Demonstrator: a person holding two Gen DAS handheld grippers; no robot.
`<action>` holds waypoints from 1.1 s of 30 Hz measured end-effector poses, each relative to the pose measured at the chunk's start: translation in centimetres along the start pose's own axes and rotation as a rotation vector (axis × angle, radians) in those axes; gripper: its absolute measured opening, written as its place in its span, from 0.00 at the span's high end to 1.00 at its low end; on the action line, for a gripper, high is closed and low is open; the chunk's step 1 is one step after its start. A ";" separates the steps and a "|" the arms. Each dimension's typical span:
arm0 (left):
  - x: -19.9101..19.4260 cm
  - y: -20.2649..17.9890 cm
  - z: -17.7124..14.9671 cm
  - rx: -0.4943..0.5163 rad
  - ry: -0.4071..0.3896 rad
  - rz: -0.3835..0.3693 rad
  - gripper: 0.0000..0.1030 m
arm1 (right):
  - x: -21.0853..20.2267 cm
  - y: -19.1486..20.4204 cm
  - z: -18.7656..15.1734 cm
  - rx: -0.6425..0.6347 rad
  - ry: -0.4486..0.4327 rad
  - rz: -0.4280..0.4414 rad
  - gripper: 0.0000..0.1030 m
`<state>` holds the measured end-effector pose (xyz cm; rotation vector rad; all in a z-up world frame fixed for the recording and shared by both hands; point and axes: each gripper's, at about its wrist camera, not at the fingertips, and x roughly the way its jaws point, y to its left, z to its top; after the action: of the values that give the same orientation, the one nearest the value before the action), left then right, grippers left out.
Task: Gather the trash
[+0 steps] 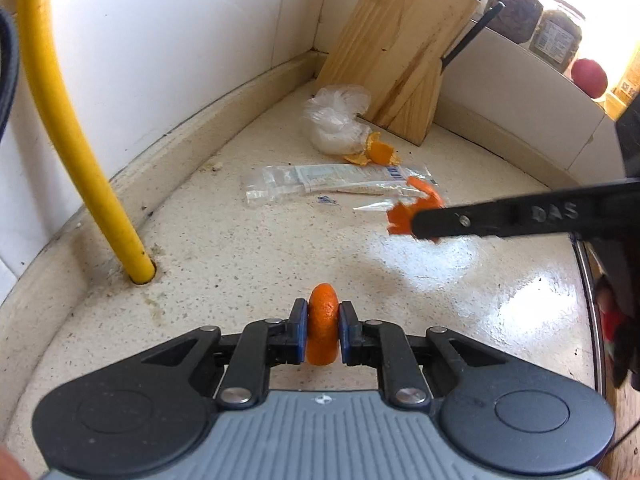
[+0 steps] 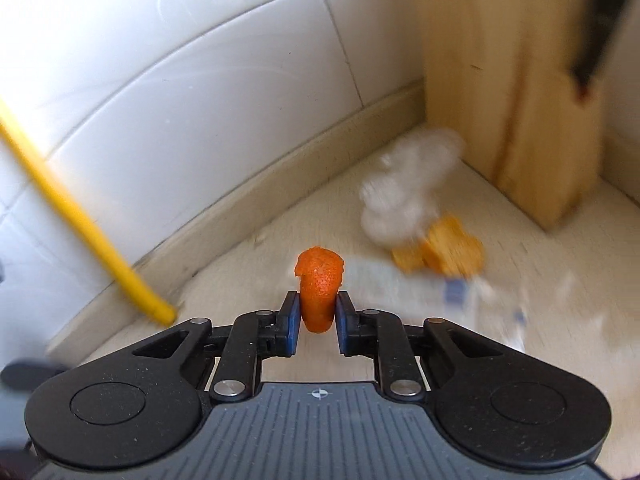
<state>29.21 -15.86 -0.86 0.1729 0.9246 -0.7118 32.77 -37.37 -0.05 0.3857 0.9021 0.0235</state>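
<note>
1. The left gripper point(image 1: 323, 330) held a curled orange peel point(image 1: 322, 326) clamped between its pads.
2. The right gripper point(image 2: 317, 318) pinched a second peel piece point(image 2: 320, 288).
3. More peel scraps point(image 1: 374, 151), a crumpled plastic bag point(image 1: 334, 122) and a clear wrapper point(image 1: 320, 182) lay far on the counter point(image 1: 240, 248) by the knife block point(image 1: 396, 40).
4. These looked light and limp; pinching an edge or fold should suit.

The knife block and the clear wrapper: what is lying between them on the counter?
In the left wrist view, a crumpled plastic bag and an orange peel lie between the knife block and the clear wrapper.
</note>
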 end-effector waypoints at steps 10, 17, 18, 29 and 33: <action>0.1 -0.6 1.1 0.011 -0.026 -0.010 0.87 | -5.2 -1.0 -3.7 0.078 -0.014 0.008 0.77; 1.1 -0.7 2.2 0.005 -0.025 -0.004 0.87 | -5.0 -1.4 -2.8 0.066 -0.040 -0.006 0.77; 1.3 -0.7 2.2 0.010 -0.020 -0.004 0.87 | -4.9 -1.4 -2.8 0.062 -0.036 -0.002 0.77; 2.5 -0.9 2.4 0.037 -0.008 -0.001 0.87 | -3.9 -1.6 -3.8 0.051 0.018 -0.010 0.77; 2.5 -0.8 2.4 0.038 -0.014 -0.002 0.87 | -3.5 -1.5 -4.0 0.026 0.039 -0.013 0.71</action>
<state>31.25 -18.72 -1.25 0.2009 0.8986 -0.7320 27.29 -38.15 -0.12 0.4052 0.9440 0.0076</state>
